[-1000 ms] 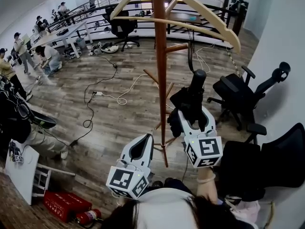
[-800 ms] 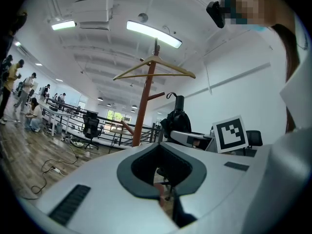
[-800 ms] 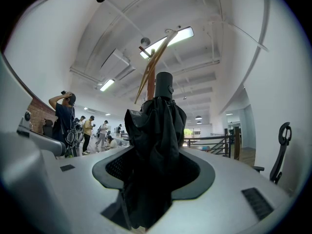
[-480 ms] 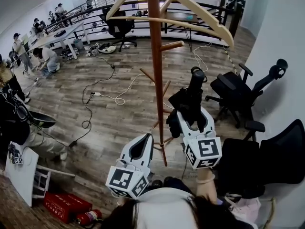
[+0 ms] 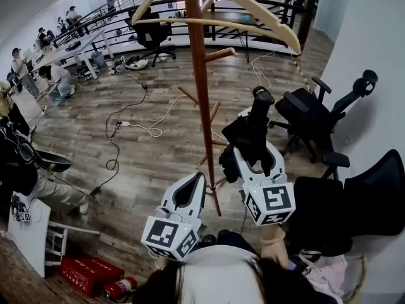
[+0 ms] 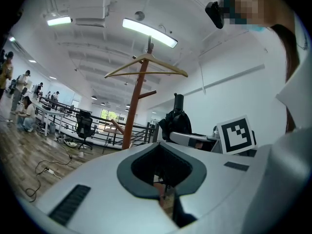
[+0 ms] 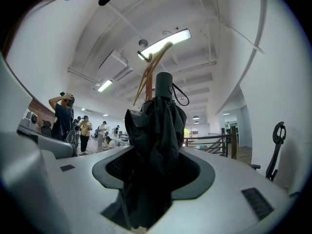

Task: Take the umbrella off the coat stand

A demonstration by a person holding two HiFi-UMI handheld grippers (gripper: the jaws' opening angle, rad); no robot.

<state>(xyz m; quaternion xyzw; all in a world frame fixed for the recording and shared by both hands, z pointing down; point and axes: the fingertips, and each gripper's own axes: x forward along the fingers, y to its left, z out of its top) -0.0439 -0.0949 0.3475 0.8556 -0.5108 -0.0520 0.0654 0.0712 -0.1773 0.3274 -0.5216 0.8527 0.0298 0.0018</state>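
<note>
A black folded umbrella point(image 5: 252, 135) stands upright between the jaws of my right gripper point(image 5: 253, 154), which is shut on its bundled cloth. In the right gripper view the umbrella point(image 7: 156, 145) fills the gap, its handle and wrist loop on top. It is held to the right of the brown wooden coat stand point(image 5: 199, 94), apart from the pole and its pegs. My left gripper point(image 5: 195, 180) hovers lower, left of the right one, near the stand's foot, its jaws together and empty. From the left gripper view, the coat stand point(image 6: 135, 106) and the umbrella point(image 6: 176, 122) show ahead.
A wooden hanger point(image 5: 253, 24) sits on top of the stand. Black office chairs point(image 5: 316, 116) point(image 5: 361, 211) stand along the white wall on the right. Cables point(image 5: 126, 125) trail across the wood floor. People point(image 5: 54, 78) work at tables far left. A red box point(image 5: 85, 272) lies at lower left.
The head view has drifted, so the stand sits a little farther left in the picture. Both grippers and the umbrella keep their places.
</note>
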